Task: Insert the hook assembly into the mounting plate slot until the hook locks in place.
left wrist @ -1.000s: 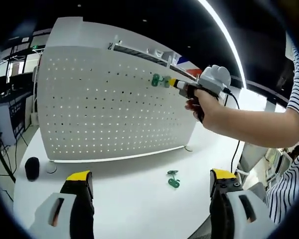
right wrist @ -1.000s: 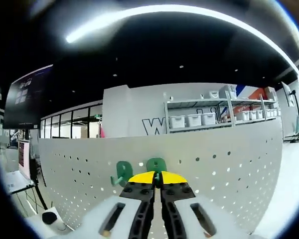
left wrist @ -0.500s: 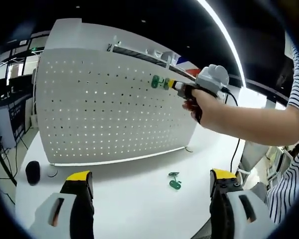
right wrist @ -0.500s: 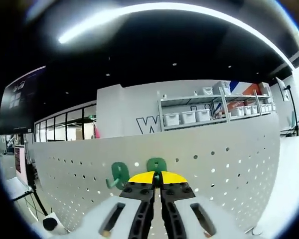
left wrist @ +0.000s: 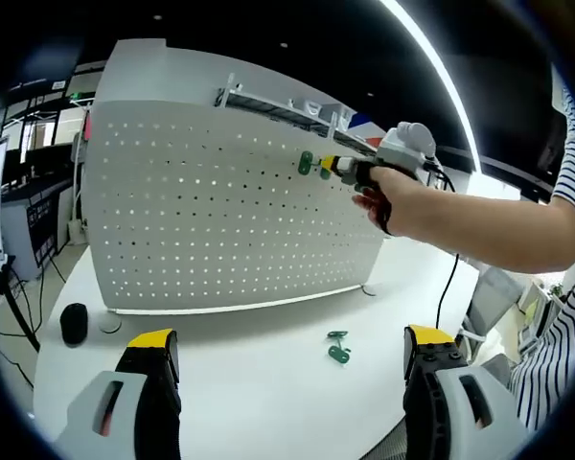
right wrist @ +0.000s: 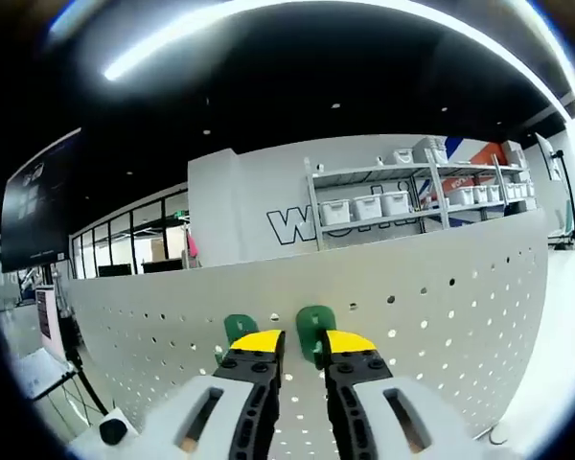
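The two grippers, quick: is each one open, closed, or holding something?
Left gripper: open, holding nothing, above the white table.
Right gripper: open, fingers parted at a green hook on the pegboard, not clamping it.

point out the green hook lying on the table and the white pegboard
green plastic hook on the white table (left wrist: 337,347), left gripper view, its middle
white perforated pegboard (left wrist: 211,225), left gripper view, bare front face

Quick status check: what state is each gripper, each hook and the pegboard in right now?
left gripper: open, empty, over the table.
right gripper: open, jaws either side of a hook.
two green hooks on the board: hanging near the top edge.
spare green hook: lying loose on the table.
pegboard: standing upright on the table.
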`<state>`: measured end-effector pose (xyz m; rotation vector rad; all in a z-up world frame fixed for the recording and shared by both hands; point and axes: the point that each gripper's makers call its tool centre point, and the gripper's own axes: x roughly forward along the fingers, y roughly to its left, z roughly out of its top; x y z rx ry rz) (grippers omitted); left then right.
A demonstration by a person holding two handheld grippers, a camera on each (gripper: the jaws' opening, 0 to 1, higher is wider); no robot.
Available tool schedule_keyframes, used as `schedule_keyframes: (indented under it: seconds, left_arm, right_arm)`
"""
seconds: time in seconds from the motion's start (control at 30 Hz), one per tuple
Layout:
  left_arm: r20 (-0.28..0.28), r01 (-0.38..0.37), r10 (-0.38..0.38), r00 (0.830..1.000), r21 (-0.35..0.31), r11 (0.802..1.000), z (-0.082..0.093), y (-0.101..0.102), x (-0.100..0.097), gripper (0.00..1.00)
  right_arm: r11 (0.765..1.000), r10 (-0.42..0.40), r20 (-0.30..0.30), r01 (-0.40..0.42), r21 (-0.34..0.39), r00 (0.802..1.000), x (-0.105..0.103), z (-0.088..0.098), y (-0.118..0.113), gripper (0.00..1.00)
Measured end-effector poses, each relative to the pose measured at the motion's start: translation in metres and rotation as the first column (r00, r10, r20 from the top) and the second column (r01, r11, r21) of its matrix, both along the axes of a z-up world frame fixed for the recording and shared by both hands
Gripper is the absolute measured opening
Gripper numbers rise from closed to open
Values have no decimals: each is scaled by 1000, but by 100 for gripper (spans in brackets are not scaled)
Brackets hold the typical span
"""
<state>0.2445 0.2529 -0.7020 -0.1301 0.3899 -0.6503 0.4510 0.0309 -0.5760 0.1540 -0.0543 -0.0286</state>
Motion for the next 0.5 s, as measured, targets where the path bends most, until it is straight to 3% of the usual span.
schedule_keyframes:
  seconds: [0.13,0.33,0.43,0.5]
  left_arm:
    - [2,-7,7,1000,0,1000,4,1,-4,100]
    - [25,-12,12,1000,-5,1000,12,1,-7,100]
    - [21,-10,10,1000,1,1000,10,-1,-11,100]
    - [15,-6,6,1000,2,1000,8,-2,-14,100]
  right_arm:
    - [991,50,82,-60,118,995,-6,23,-1,26]
    - [991,66,88,-76,111,994,-22,38,-27,32]
    - [987,91,78,-100,123,993,-28,36,-34,33]
    - [991,114,37,-116,63,993,-35,27,-39,33]
